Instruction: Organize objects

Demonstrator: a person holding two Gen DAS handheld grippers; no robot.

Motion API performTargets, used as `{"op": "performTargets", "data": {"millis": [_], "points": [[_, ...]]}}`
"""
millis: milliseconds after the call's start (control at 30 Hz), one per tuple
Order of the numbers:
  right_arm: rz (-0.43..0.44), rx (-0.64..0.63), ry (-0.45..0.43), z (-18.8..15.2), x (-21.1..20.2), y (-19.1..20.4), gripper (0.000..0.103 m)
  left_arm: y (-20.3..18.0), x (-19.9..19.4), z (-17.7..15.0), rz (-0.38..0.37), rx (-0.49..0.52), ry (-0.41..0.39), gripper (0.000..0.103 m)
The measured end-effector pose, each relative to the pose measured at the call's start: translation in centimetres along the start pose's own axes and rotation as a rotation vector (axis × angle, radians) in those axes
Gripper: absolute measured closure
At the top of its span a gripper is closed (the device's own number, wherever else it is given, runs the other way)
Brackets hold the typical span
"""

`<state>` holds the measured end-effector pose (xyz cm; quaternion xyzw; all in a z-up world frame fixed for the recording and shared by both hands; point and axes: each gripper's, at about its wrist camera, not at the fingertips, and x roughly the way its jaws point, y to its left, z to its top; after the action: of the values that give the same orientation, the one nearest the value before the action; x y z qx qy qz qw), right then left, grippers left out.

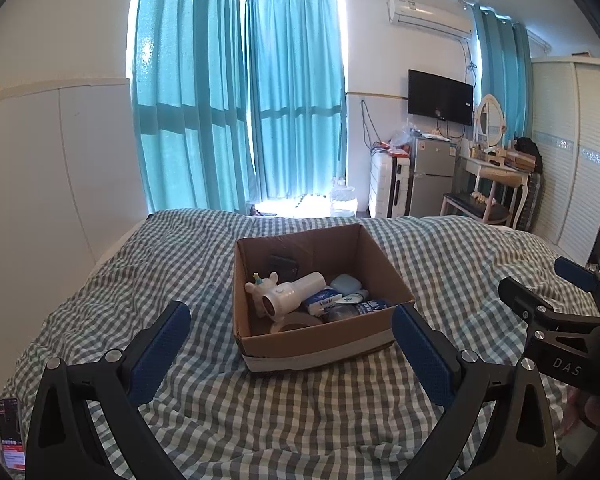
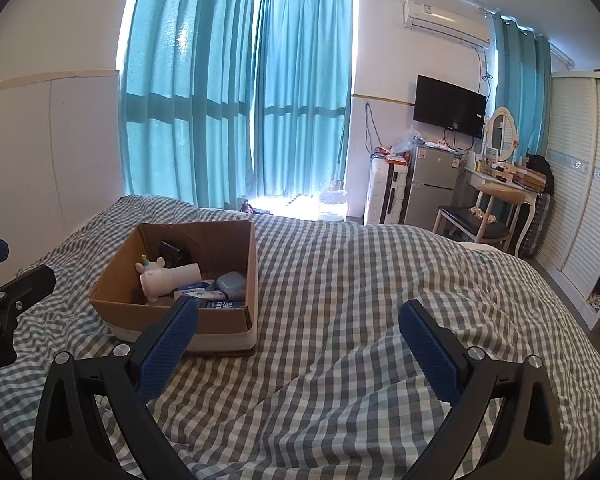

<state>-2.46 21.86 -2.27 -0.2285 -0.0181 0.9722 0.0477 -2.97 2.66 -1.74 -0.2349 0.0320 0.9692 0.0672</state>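
An open cardboard box (image 1: 320, 344) sits on the checked bed cover; it also shows in the right wrist view (image 2: 224, 322). Inside lie a white unicorn-shaped handheld device (image 1: 284, 292), a tissue pack (image 1: 322, 300), a light blue case (image 1: 345, 283), a tape roll (image 1: 296, 320) and a dark object at the back. My left gripper (image 1: 290, 318) is open and empty, just in front of the box. My right gripper (image 2: 300, 320) is open and empty over the cover, right of the box; it also shows in the left wrist view (image 1: 548, 286).
The bed (image 2: 380, 280) has a rumpled grey-and-white checked cover. A phone (image 1: 10, 428) lies at its near left edge. Beyond the bed are teal curtains, a suitcase, a small fridge (image 1: 432, 176), a dressing table with chair and a wardrobe.
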Motion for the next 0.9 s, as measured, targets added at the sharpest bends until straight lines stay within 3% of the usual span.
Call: {"op": "performTargets", "data": {"millis": [900], "points": [[-0.003, -0.003, 0.018, -0.41, 0.36, 0.23, 0.002, -0.10, 0.62, -0.08, -0.004, 0.014, 0.023, 0.000]]}}
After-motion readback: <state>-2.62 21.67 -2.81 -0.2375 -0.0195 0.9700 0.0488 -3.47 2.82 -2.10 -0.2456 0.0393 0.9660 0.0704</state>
